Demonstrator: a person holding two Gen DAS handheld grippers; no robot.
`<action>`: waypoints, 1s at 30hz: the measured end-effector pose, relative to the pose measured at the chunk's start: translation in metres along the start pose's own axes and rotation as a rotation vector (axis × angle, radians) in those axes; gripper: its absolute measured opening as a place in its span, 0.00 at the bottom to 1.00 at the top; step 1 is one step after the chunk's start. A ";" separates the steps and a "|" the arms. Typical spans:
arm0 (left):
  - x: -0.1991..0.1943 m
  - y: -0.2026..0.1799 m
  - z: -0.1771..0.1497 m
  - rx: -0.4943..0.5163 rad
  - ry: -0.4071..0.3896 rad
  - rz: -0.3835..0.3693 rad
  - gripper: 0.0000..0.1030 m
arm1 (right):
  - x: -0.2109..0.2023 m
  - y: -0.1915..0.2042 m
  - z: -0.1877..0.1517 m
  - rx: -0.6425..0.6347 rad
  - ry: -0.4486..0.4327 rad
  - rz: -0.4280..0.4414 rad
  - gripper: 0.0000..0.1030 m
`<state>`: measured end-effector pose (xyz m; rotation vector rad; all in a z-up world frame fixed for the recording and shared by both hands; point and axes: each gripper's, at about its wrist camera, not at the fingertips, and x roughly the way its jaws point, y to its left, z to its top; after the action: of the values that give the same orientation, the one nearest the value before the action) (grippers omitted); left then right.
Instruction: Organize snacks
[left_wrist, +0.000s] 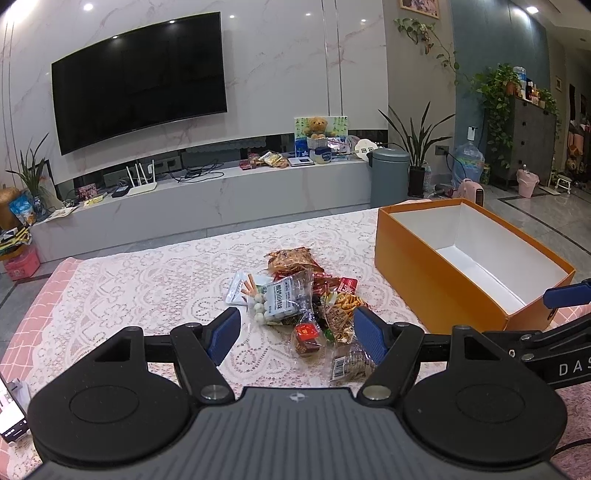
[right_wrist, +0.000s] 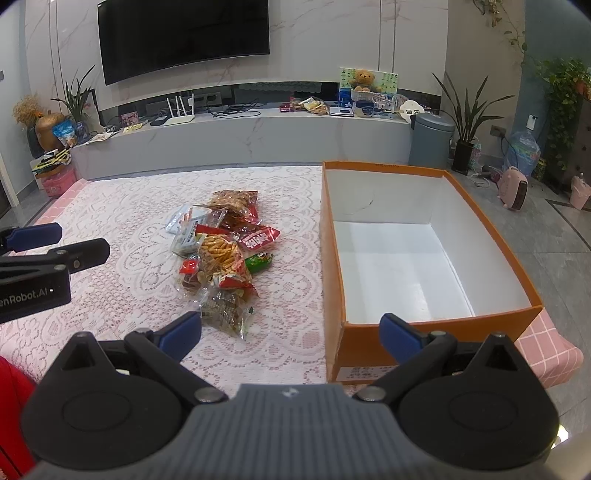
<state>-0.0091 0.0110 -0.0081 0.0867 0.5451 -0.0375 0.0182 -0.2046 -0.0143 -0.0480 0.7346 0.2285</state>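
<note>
A pile of small snack packets (left_wrist: 303, 299) lies on the pink lace tablecloth (left_wrist: 155, 280); it also shows in the right wrist view (right_wrist: 225, 254). An orange box (left_wrist: 443, 291) with a white, empty inside stands to the right of the pile, and also shows in the right wrist view (right_wrist: 517, 258). My left gripper (left_wrist: 297, 334) is open and empty, its jaws standing on either side of the near end of the pile. My right gripper (right_wrist: 291, 332) is open and empty, above the cloth near the box's near left corner.
Beyond the table are a low TV cabinet (left_wrist: 229, 192) with a router and clutter, a wall TV (left_wrist: 140, 81), a grey bin (left_wrist: 389, 175), plants and a water jug. A phone (left_wrist: 9, 413) lies at the table's near left edge.
</note>
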 end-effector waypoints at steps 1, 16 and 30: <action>0.000 0.000 0.000 0.000 0.001 0.000 0.80 | 0.000 0.000 0.000 0.000 0.000 -0.001 0.97; 0.025 0.016 -0.006 -0.007 0.059 -0.066 0.79 | 0.014 0.014 0.008 -0.063 -0.071 0.068 0.94; 0.090 0.052 -0.004 -0.149 0.224 -0.192 0.58 | 0.095 0.043 0.028 -0.142 -0.024 0.185 0.62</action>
<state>0.0688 0.0622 -0.0540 -0.1083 0.7772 -0.1753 0.0951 -0.1413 -0.0559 -0.1126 0.6986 0.4574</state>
